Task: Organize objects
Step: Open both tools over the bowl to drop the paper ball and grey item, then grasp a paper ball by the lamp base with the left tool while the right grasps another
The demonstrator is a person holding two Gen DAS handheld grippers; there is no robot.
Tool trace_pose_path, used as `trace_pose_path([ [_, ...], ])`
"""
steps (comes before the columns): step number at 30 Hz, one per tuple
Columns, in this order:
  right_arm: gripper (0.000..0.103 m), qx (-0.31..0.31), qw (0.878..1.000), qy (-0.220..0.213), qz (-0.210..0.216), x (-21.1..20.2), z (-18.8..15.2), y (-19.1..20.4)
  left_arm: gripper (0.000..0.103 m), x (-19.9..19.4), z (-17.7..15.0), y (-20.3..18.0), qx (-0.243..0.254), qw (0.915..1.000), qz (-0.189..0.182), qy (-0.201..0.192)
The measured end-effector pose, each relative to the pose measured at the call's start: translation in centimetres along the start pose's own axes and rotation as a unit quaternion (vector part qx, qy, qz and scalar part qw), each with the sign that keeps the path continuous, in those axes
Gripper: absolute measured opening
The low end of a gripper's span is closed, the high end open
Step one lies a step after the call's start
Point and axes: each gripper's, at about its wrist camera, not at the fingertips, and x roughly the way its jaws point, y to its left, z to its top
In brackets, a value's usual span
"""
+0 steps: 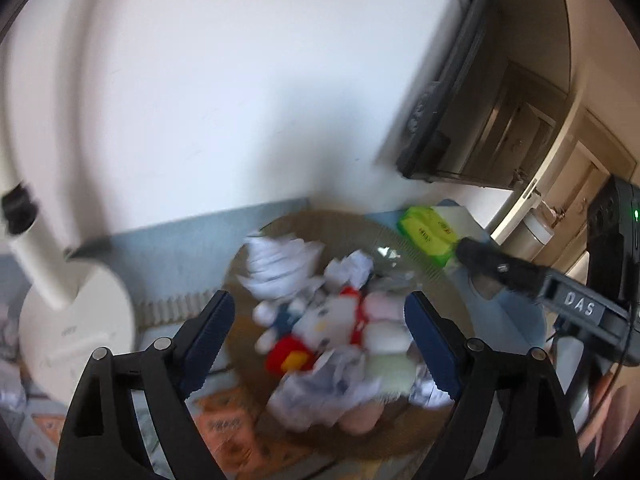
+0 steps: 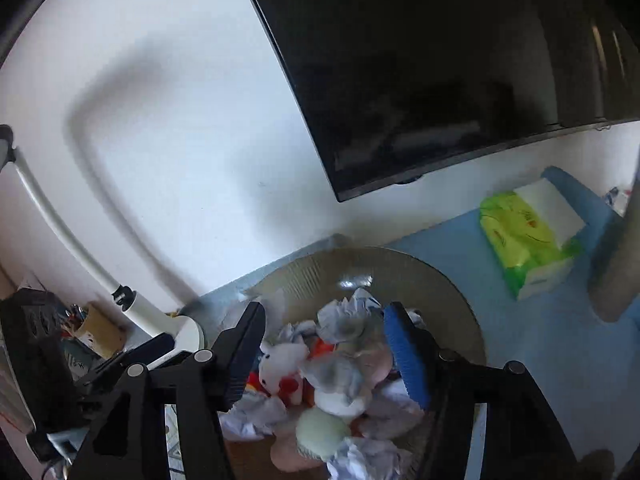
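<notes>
Far left of the left wrist view: a white lamp base with its arm curving up the frame edge, blurred. Lower centre: left gripper spread wide, blue pads standing clear on either side of the heap, nothing pinched between them. Between those pads, a round brown mat carrying the clutter: crumpled white paper at its upper left, a white plush cat with red trim in the middle, a red toy below it, more paper and pale soft lumps at the bottom. Upper right of the mat: a green tissue pack on blue table cover. Far right: the other tool poking in, its tip near the tissue pack.

Right wrist view, left side: a cardboard pen holder beside the lamp. Lower centre: right gripper parted and released, jaws hovering over the same pile, gripping nothing. Upper right: a dark screen; below it the tissue pack again, well apart from the mat.

Risks, as judged: heavy blur, so a closing aimed now could land on loose paper instead of the plush, or pinch two items together. Tangled pile, so lifting one piece could drag neighbours off the mat. Both tools over one heap, so a collision of fingers looks possible.
</notes>
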Motion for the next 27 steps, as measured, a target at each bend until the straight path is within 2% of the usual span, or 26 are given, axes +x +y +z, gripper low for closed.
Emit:
trace_pose_path([
  [4,0.06,-0.011,1.0,-0.004,0.015,-2.4,-2.0,0.5,0.086,-4.8,-2.7,2.5,-0.013,0.9997,0.021,-0.009],
  [7,0.06,-0.034,0.999,-0.005,0.029,-4.6,-4.0,2.7,0.086,-9.7,-6.4,5.1,-0.023,0.9976,0.062,-0.022],
  [9,0.064,-0.047,0.997,-0.004,0.054,-5.9,-5.6,4.7,0.086,-13.0,-9.4,7.2,-0.039,0.9931,0.107,-0.028],
  [11,0.065,-0.068,0.994,0.004,0.081,-6.6,-7.7,7.4,0.086,-16.3,-12.3,9.9,-0.059,0.9851,0.158,-0.033],
  [13,0.065,-0.088,0.991,0.021,0.095,-6.5,-10.4,10.3,0.09,-18.8,-14.8,12.5,-0.087,0.9768,0.193,-0.035],
  [14,0.065,-0.094,0.99,0.029,0.099,-6.1,-11.6,11.4,0.092,-19.9,-15.7,13.6,-0.097,0.9737,0.203,-0.037],
  [15,0.065,-0.1,0.989,0.04,0.101,-5.5,-13.2,12.7,0.096,-21.0,-17.1,14.9,-0.11,0.9682,0.221,-0.041],
  [17,0.065,-0.112,0.988,0.064,0.089,-3.5,-17.1,14.8,0.098,-22.0,-19.5,17.1,-0.124,0.9557,0.263,-0.043],
  [20,0.065,-0.133,0.984,0.103,0.065,-0.1,-22.2,17.2,0.098,-22.5,-21.5,19.6,-0.142,0.9502,0.276,-0.03],
  [23,0.065,-0.16,0.979,0.119,0.037,1.6,-24.5,18.3,0.098,-22.8,-22.8,20.6,-0.145,0.9468,0.285,-0.039],
  [24,0.066,-0.176,0.978,0.109,0.026,1.6,-24.5,18.7,0.098,-22.6,-23.3,20.9,-0.149,0.946,0.285,-0.041],
  [26,0.082,-0.195,0.978,0.079,0.017,0.8,-24.8,19.2,0.097,-22.3,-23.7,21.3,-0.16,0.9464,0.279,-0.027],
  [27,0.09,-0.197,0.977,0.078,0.009,0.8,-25.1,19.2,0.098,-22.4,-23.7,21.2,-0.153,0.9476,0.279,-0.032],
])
